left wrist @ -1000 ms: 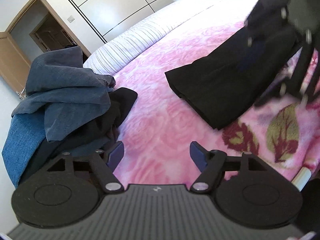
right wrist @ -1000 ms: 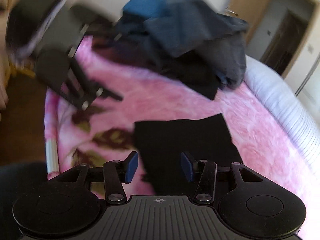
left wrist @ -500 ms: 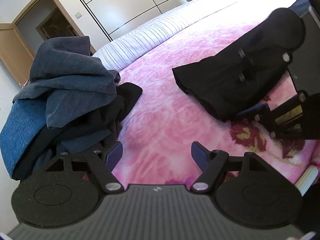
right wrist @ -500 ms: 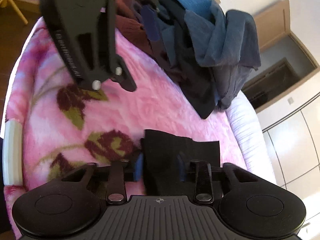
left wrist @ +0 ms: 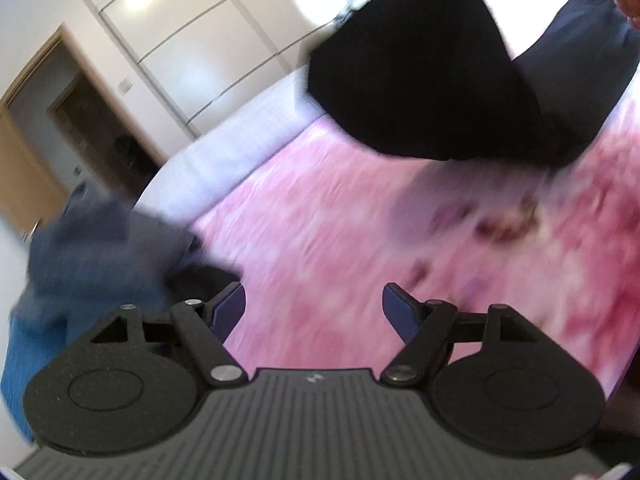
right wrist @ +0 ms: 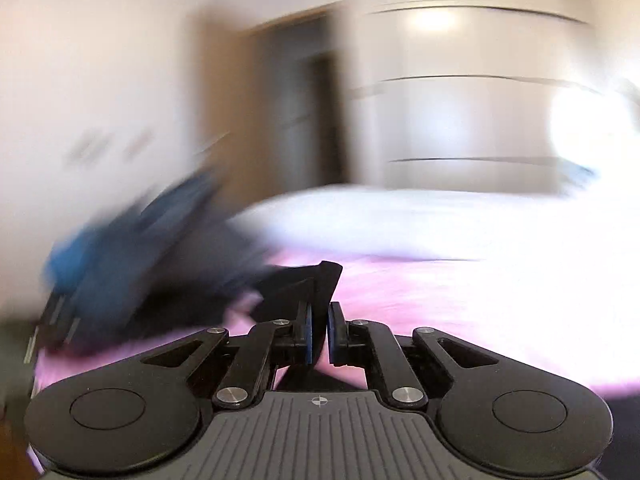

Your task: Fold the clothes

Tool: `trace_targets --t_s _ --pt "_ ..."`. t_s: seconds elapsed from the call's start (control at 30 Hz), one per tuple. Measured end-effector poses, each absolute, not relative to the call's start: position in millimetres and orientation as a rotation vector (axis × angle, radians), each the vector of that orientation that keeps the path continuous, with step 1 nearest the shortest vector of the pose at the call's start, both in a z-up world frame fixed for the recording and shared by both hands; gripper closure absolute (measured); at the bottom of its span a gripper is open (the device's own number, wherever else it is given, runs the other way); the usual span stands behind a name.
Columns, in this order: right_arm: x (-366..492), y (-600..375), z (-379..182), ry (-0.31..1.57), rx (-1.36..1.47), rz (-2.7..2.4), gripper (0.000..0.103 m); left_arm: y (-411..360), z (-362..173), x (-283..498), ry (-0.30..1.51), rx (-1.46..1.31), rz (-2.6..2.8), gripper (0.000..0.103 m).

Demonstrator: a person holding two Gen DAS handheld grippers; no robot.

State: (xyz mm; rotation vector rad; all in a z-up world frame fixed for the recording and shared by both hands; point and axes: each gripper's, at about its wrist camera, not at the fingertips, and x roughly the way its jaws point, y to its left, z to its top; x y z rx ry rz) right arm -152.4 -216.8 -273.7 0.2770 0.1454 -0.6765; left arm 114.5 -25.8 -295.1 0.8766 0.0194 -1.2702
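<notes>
Black soft cloth garment (left wrist: 432, 76) hangs lifted over the pink floral blanket (left wrist: 340, 232), limp and light. My right gripper (right wrist: 319, 330) pinches its edge; left gripper (left wrist: 314, 308) gapes empty. I'd grab the dangling corner.

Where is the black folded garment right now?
The black folded garment hangs lifted above the pink floral blanket at the upper right of the left wrist view, one edge pinched in the shut right gripper.
</notes>
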Motion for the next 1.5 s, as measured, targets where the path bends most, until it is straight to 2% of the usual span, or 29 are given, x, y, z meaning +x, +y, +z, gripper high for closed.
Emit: trace_targets --t_s 0.17,0.37,0.63,0.87,1.0,1.17,1.33,1.5 --pt "-297.7 -287.1 -323.1 0.044 0.577 -1.013 0.097 -69.5 -289.2 55.1 -0.045 0.900 -1.403 0.029" --pt "-385.7 -341.7 -396.2 0.034 0.939 -1.120 0.097 -121.3 -298.0 -9.9 -0.085 0.967 -1.555 0.029" --pt "-406.2 -355.2 -404.1 0.051 0.940 -1.042 0.097 -185.0 -305.2 -57.3 -0.082 0.980 -1.651 0.029" --pt "-446.0 -350.0 -374.0 0.036 0.793 -1.078 0.097 -223.6 -312.0 -90.6 -0.087 0.980 -1.728 0.029" --pt "-459.1 -365.8 -394.8 0.160 0.891 -1.076 0.097 -242.2 -325.1 -103.9 -0.090 1.013 -1.758 0.029" --pt "-457.1 -368.7 -394.7 0.249 0.831 -1.066 0.097 -257.8 -334.2 -104.1 -0.059 1.044 -1.753 0.029" --pt "-454.9 -351.0 -374.2 0.324 0.686 -1.124 0.077 -264.6 -329.2 -85.4 -0.005 1.043 -1.734 0.029" --pt "-433.1 -313.2 -354.4 0.344 0.514 -1.035 0.068 -282.4 -318.7 -53.7 0.067 1.005 -1.700 0.029"
